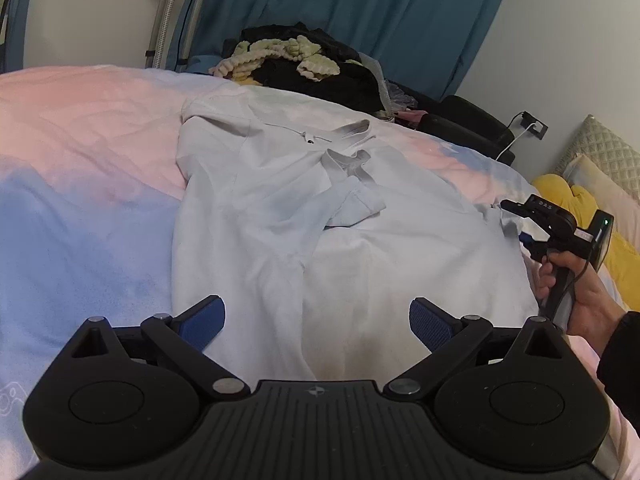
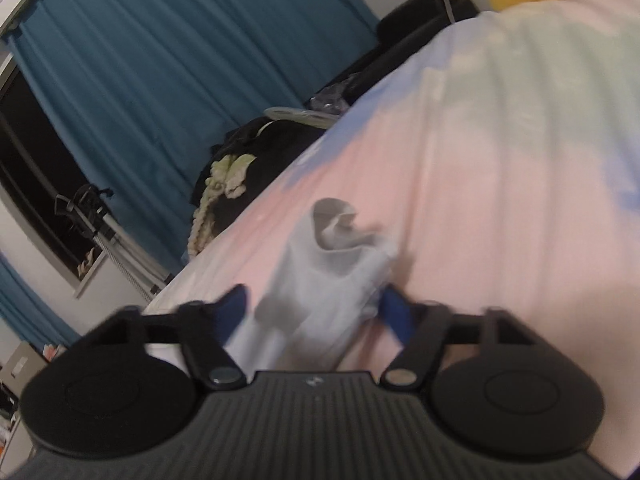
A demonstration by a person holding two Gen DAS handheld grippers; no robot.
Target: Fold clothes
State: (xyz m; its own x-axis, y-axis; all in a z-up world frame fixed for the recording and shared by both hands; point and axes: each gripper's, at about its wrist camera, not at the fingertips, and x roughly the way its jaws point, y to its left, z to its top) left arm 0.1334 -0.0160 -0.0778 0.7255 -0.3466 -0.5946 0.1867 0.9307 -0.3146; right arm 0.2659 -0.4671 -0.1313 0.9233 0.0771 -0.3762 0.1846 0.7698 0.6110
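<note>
A white collared shirt [image 1: 280, 200] lies spread on the bed, collar toward the far side, with one sleeve folded across its chest. My left gripper [image 1: 316, 320] hangs open over the shirt's near hem, nothing between its blue pads [image 1: 204, 320]. At the shirt's right edge a hand [image 1: 576, 292] holds my right gripper [image 1: 516, 224]. In the blurred right wrist view, the right gripper [image 2: 316, 308] has its jaws half apart around the shirt's bunched right sleeve [image 2: 328, 272]. The blue pads [image 2: 394, 312] sit close on either side of the cloth.
The bed cover [image 1: 80, 140] is pink and pale blue. A pile of dark and pale green clothes [image 1: 304, 64] sits at the far edge before teal curtains [image 1: 360, 8]. Yellow and patterned pillows [image 1: 560, 196] lie at the right. A black case [image 1: 460, 120] stands by the wall.
</note>
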